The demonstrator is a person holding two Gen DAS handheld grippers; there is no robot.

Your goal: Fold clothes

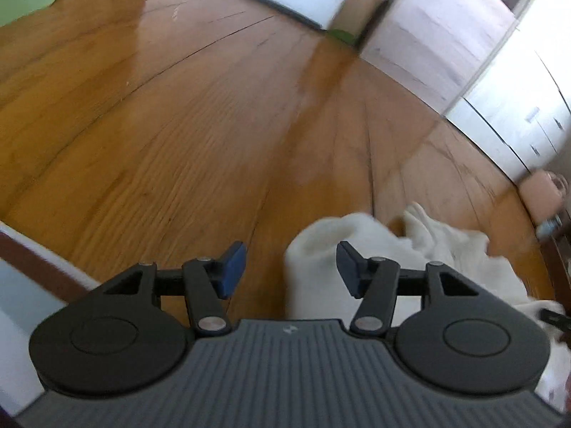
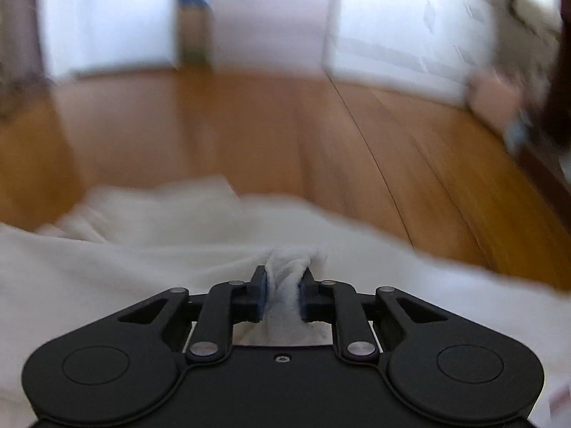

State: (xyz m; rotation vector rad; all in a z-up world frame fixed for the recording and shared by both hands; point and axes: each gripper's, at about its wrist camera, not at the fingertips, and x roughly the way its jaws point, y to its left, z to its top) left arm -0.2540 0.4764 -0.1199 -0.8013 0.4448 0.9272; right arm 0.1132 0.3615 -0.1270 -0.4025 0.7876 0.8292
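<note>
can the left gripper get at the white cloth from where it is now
Probably yes. The left gripper has its jaws open and empty, and the white cloth lies on the wooden floor just ahead, to its right, with nothing between. The right gripper already pinches a bunch of it.

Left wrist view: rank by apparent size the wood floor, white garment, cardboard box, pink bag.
1. wood floor, fills most of the frame
2. white garment, lower right, partly hidden by the left claw
3-4. cardboard box and pink bag: similar, both far and blurred, not ranked
</note>
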